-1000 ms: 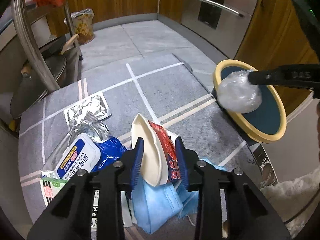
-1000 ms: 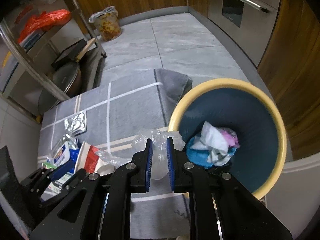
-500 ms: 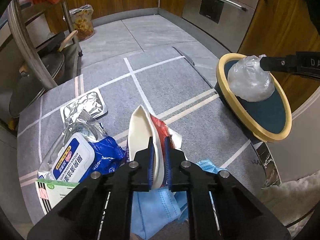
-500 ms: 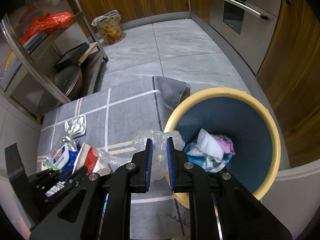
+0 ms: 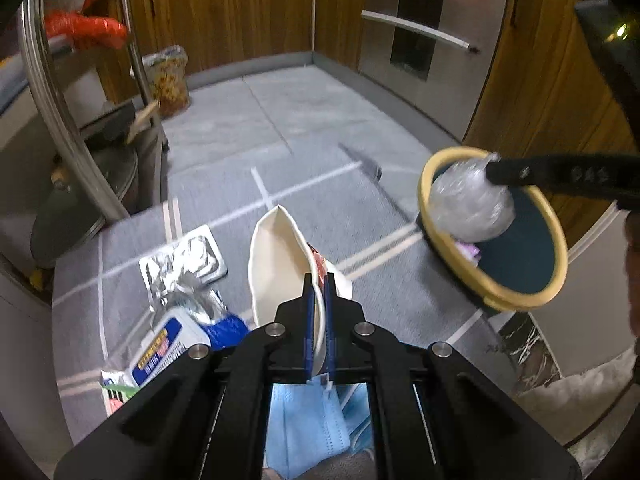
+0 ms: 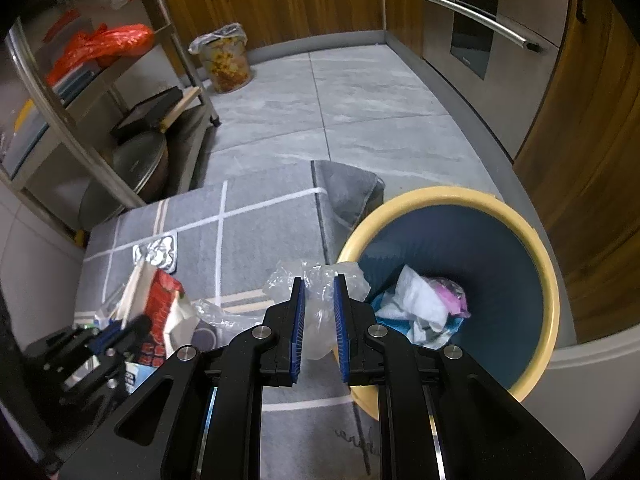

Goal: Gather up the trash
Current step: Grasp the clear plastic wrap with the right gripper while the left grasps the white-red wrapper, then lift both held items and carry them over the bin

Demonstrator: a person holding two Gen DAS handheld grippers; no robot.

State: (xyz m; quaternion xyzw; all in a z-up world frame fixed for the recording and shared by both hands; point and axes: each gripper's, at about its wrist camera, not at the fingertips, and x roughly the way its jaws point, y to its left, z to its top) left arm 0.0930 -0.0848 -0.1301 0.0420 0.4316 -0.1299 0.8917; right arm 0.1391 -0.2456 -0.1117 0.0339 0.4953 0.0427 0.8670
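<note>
My left gripper (image 5: 317, 280) is shut on a crushed white and red paper cup (image 5: 280, 256) and holds it above the grey mat. My right gripper (image 6: 319, 284) is shut on a clear plastic bag (image 6: 320, 300), held at the rim of the yellow-rimmed blue bin (image 6: 536, 256). In the left wrist view the bag (image 5: 470, 206) hangs over the bin (image 5: 520, 300). Tissue and pink trash (image 6: 424, 308) lie inside the bin. A wet-wipes pack (image 5: 176, 340), foil wrapper (image 5: 184, 264) and blue face mask (image 5: 308, 416) lie on the mat.
A steel shelf rack (image 6: 80, 112) with pans and a red bag stands to the left. A lined floor bin (image 6: 224, 60) stands at the back. Wooden cabinets and a steel oven (image 6: 488, 32) close off the right.
My left gripper closed on the paper cup and lifted it off the mat. My right gripper carried the plastic bag over the bin's rim; its fingers now stand a little wider apart.
</note>
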